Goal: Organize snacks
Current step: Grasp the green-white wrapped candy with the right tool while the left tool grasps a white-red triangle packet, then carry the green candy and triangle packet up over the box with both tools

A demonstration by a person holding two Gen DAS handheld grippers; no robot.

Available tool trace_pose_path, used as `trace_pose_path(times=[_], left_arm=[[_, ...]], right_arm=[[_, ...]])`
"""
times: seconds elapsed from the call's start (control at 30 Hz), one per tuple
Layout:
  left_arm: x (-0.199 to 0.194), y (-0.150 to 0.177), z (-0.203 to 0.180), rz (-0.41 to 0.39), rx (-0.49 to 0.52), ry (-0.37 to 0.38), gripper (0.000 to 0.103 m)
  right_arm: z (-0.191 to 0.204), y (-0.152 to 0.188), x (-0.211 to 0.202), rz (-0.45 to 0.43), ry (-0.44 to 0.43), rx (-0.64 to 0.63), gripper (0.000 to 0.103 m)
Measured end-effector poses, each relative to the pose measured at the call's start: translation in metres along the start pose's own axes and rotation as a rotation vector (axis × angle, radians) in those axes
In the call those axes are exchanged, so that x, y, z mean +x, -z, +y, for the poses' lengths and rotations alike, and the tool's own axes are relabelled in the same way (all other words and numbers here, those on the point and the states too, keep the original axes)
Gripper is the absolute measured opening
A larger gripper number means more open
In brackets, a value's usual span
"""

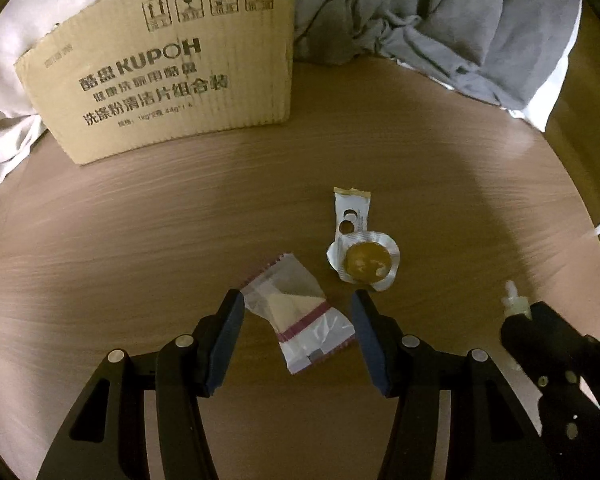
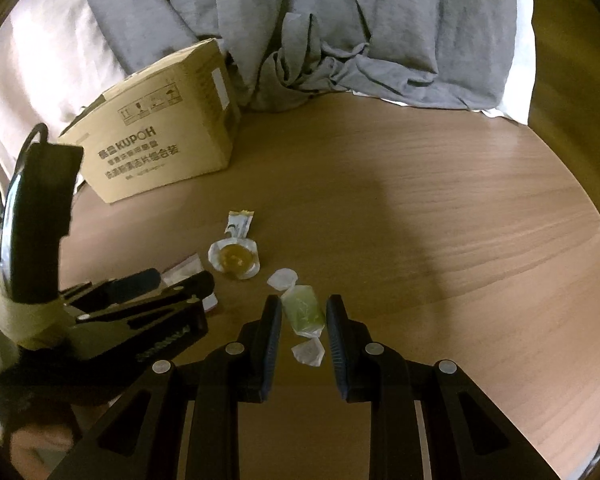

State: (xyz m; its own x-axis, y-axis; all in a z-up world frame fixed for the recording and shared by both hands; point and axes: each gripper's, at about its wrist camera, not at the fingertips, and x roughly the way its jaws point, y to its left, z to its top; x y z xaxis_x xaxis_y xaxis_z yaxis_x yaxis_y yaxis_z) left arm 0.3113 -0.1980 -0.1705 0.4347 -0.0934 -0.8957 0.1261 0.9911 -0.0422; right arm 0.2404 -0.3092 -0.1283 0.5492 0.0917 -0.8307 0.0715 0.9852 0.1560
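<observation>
A clear snack packet with red stripes (image 1: pixel 300 320) lies on the round wooden table (image 1: pixel 140 220). My left gripper (image 1: pixel 298 312) is open with its fingers on either side of the packet. A round brown jelly cup with a white tab (image 1: pixel 366 258) lies just beyond; it also shows in the right wrist view (image 2: pixel 236 258). A green wrapped candy (image 2: pixel 303 310) lies between the fingers of my right gripper (image 2: pixel 303 314), which is open around it. The left gripper (image 2: pixel 156 284) is over the striped packet (image 2: pixel 180 272) in the right wrist view.
A KUPOH cardboard box (image 1: pixel 172 76) stands at the back left of the table (image 2: pixel 420 220); it also shows in the right wrist view (image 2: pixel 152 152). Grey cloth (image 1: pixel 440 20) and white bedding (image 1: pixel 12 120) lie behind the table. The right gripper's body (image 1: pixel 560 368) is at lower right.
</observation>
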Motion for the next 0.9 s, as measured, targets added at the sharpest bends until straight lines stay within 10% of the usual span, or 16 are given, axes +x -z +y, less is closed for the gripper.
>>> trace_pose_path(times=[0.4,0.9], left_arm=[[0.005,0.001,0.004,0.01,-0.024,-0.009,0.032],[-0.001,0.011,0.02,0.021,-0.02,0.071,0.03]], right_arm=[[-0.002,-0.007,0.004,-0.006,0.0,-0.002,0.025],[0.008,-0.006,0.001,-0.011,-0.022,-0.023,0.025]])
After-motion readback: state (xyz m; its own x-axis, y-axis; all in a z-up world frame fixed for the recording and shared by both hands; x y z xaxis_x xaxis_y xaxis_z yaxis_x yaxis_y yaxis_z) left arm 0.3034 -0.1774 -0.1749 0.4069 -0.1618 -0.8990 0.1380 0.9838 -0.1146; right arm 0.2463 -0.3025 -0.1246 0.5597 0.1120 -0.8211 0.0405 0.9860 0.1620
